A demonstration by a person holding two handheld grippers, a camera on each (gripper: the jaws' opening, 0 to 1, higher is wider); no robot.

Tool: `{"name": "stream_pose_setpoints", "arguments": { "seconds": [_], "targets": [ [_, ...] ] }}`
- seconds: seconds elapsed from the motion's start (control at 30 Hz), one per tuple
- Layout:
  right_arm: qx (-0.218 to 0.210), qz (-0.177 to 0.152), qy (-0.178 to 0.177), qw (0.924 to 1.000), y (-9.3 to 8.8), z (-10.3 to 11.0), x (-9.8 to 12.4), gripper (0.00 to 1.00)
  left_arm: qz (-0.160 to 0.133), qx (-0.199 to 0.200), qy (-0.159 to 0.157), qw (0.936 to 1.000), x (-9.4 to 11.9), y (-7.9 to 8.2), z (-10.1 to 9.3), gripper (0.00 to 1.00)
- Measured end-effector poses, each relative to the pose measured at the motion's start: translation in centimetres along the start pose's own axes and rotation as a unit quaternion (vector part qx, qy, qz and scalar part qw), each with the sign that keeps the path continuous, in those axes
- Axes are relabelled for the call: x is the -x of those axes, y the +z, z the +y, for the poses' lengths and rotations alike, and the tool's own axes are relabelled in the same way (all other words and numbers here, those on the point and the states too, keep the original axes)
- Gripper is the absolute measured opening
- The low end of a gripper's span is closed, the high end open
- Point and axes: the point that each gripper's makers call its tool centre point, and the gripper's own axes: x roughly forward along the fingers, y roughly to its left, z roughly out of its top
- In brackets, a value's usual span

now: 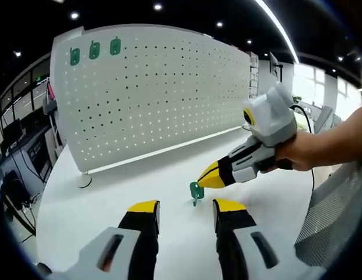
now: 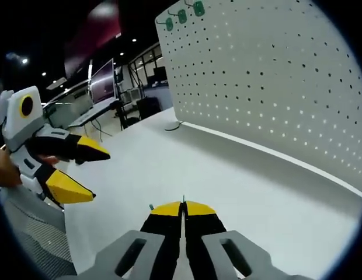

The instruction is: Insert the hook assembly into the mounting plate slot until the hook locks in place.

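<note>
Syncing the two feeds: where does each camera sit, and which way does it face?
Left gripper view: rides the left gripper, jaws apart, facing the pegboard across the white table; the right gripper pinches a green hook, a hand holding it.
Right gripper view: rides the right gripper, jaws closed, facing the pegboard at an angle; left gripper at left.
Shared: pegboard, table, three hung green hooks.

Left gripper (image 1: pixel 187 211) and right gripper (image 2: pixel 182 208): yellow-tipped black jaws, grey-white bodies, black cable
</note>
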Motion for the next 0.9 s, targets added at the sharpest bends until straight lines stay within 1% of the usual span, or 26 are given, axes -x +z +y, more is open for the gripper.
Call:
{"name": "stream_pose_setpoints", "arguments": {
  "seconds": [0.17,0.3,0.4,0.53,0.73,0.9],
  "targets": [
    [-0.001,-0.004,0.001,1.0000,0.7,0.3,0.4,0.00,0.004,-0.008,-0.007,0.9999,-0.5,-0.1,-0.6,0.37],
    [-0.003,-0.012,0.005,0.9999,1.5,0.6,0.8,0.00,-0.001,-0.012,-0.008,0.9999,-0.7,0.3,-0.7,0.36],
    [-0.006,-0.022,0.007,0.9997,2.6,0.9,1.3,0.00,-0.008,-0.013,-0.004,0.9999,-0.8,0.6,-0.6,0.35],
    [-0.005,-0.032,0.009,0.9994,3.9,1.1,1.9,0.00,-0.011,-0.012,0.000,0.9999,-1.1,0.8,-0.3,0.33],
    [0.004,-0.042,0.009,0.9991,5.5,1.5,2.7,0.00,-0.028,-0.009,0.009,0.9995,-1.5,1.7,0.1,0.31],
    [0.019,-0.056,0.011,0.9982,7.5,2.1,3.8,0.00,-0.045,-0.012,0.011,0.9988,-1.7,2.6,0.2,0.27]
  ]
}}
